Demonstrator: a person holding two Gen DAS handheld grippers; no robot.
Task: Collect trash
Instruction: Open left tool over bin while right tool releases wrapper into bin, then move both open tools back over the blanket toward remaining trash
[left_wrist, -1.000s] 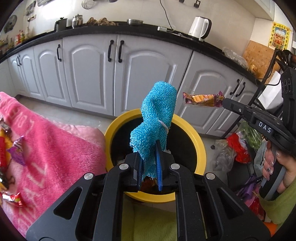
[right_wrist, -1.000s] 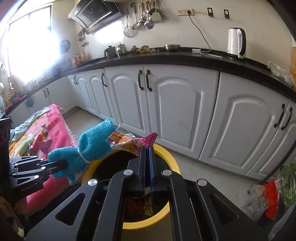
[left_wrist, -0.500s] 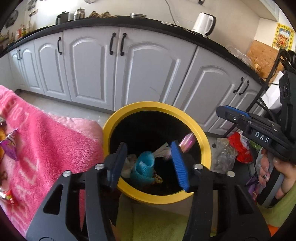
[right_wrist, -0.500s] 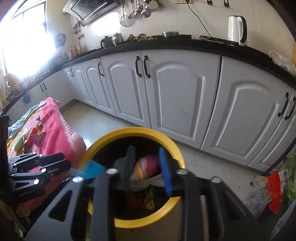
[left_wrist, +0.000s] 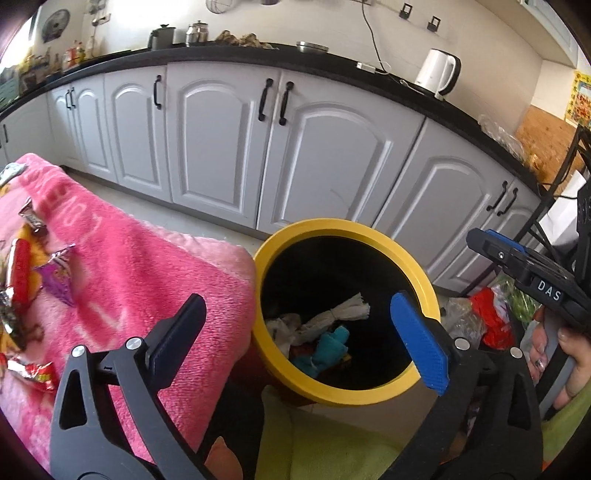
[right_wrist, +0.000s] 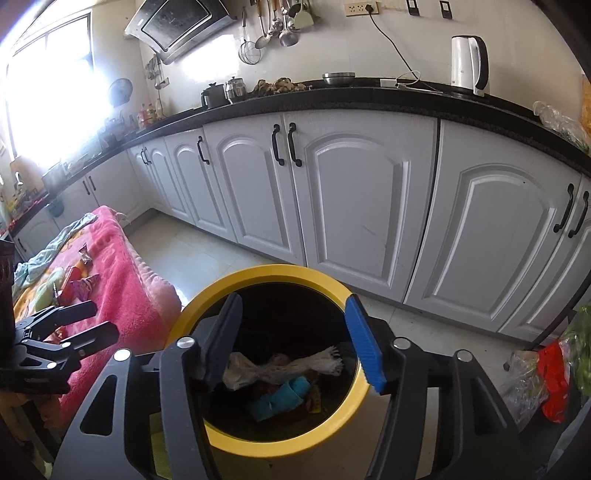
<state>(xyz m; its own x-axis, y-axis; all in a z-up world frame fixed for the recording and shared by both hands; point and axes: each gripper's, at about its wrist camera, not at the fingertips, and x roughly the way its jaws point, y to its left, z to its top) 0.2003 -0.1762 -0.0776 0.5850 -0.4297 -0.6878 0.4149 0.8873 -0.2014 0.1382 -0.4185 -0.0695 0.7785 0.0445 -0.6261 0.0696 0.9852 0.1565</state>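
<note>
You're standing in a home kitchen: white cabinets (right_wrist: 354, 192) with black handles run under a black surface (right_wrist: 369, 98) that carries an electric kettle (right_wrist: 467, 64), a metal bowl (right_wrist: 338, 78) and pots (right_wrist: 214, 94). A range hood (right_wrist: 181, 26) and hanging ladles (right_wrist: 273, 26) sit on the wall, a bright window (right_wrist: 44, 92) at your left.

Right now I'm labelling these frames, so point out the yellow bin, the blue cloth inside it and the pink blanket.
yellow bin (left_wrist: 424, 279), left wrist view, on its right rim.
blue cloth (right_wrist: 284, 395), right wrist view, on its middle.
pink blanket (left_wrist: 147, 277), left wrist view, on a bare stretch.
</note>
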